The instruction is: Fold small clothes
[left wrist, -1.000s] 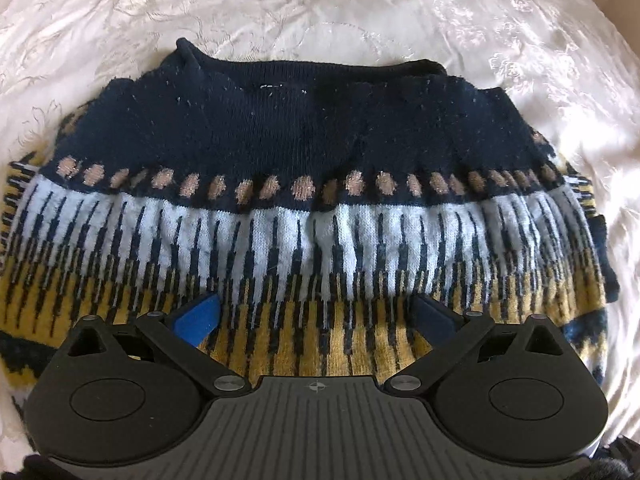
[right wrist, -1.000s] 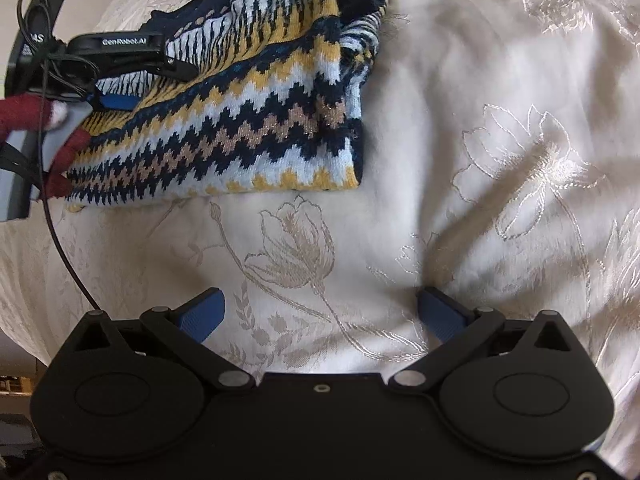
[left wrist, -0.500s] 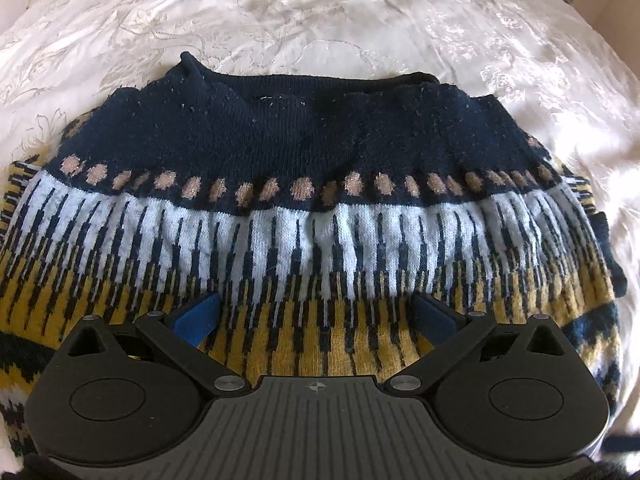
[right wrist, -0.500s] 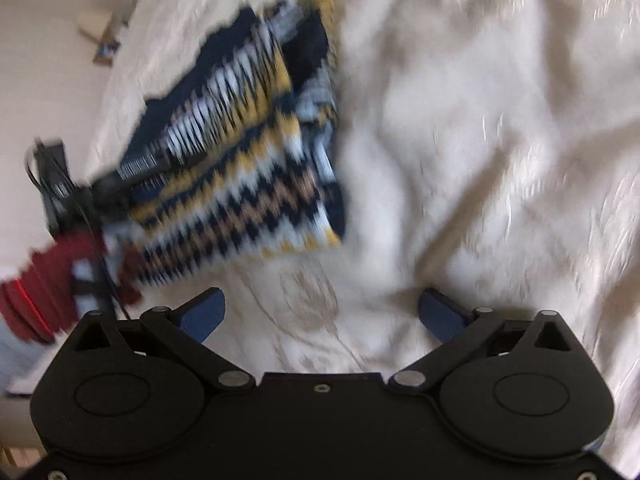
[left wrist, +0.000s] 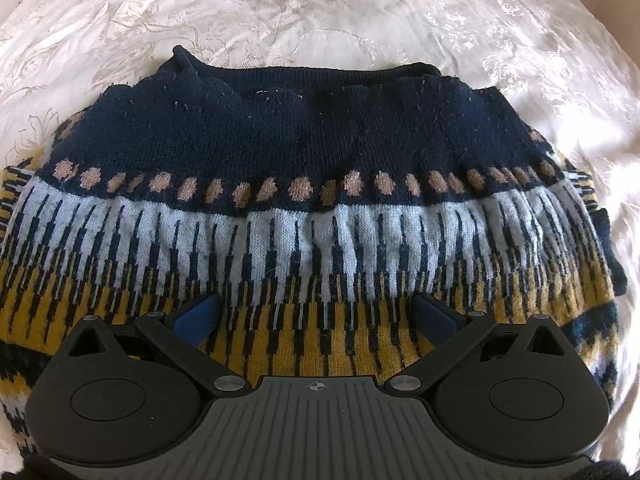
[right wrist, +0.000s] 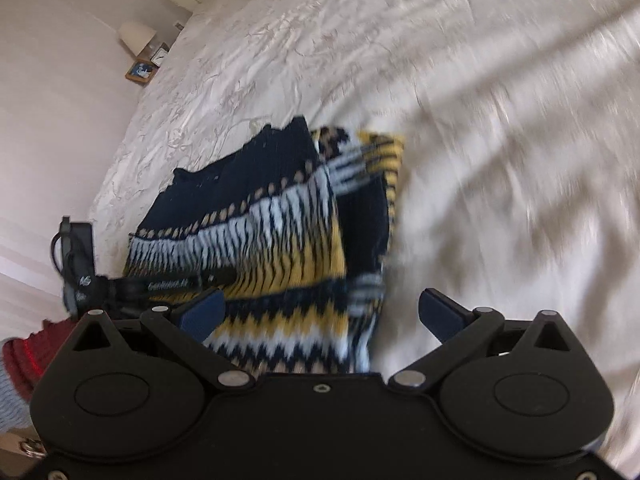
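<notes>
With the patterned sweater (left wrist: 312, 216) lying folded on the bedspread (left wrist: 320, 12), long axis crosswise to my left gripper (left wrist: 316, 316), I judge that hand nearer, both it and my right gripper (right wrist: 320, 316) spread wide, holding nothing.

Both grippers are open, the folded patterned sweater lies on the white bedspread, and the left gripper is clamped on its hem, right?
Not quite. The left gripper is open, its fingers spread above the sweater, gripping nothing, as the left wrist view shows. The right gripper is open too, and the sweater does lie folded on the white bedspread.
</notes>
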A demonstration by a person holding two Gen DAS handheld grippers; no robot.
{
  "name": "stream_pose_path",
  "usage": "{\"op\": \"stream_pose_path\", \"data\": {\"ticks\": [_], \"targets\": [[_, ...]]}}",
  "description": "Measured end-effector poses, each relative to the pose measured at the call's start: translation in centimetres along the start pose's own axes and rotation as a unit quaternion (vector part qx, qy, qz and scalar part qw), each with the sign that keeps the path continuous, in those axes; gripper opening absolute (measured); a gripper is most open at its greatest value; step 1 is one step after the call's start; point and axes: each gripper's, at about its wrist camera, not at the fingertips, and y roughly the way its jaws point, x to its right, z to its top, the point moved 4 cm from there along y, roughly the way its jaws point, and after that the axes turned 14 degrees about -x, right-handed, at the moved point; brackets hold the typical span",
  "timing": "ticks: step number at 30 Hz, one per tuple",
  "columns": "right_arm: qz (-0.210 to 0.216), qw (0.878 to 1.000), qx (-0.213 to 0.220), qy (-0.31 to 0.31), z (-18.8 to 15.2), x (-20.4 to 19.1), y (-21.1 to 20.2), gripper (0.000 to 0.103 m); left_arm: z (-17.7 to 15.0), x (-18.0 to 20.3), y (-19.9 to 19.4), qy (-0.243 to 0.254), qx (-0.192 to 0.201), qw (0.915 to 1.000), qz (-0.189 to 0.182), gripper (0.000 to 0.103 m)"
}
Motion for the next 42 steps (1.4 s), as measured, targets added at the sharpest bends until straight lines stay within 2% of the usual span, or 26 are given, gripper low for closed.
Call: {"op": "stream_pose_path", "data": {"ticks": [11,16,26,29,36,42], "targets": [[-0.005,1.000,0.022,-0.003,2.6,1.8,0.2,0.103,-0.3,-0.1,0.0,0.000,0.003,1.0000,0.000,0.103],[0.005,1.000,0.003,-0.007,3.1,2.2,1.9,0.103,-0.4,0.0,0.0,-0.002,0.008,1.0000,0.001,0.103],[0.033,0.998,-0.046,-0.023,4.5,0.3,7.6,0.103,-0.5,0.0,0.0,-0.003,0.007,1.0000,0.003,0.103],[0.027,0.998,-0.045,-0.026,4.7,-0.1,8.1,0.103,-0.4,0.0,0.0,-0.004,0.006,1.0000,0.004,0.103],[0.053,0.998,-0.039,-0.018,4.7,0.7,7.9,0.103,-0.2,0.1,0.0,-0.003,0.005,1.0000,0.007,0.103],[0.049,0.998,-0.036,-0.021,4.6,0.6,7.8,0.103,-0.3,0.1,-0.1,0.000,0.003,1.0000,0.008,0.103]]}}
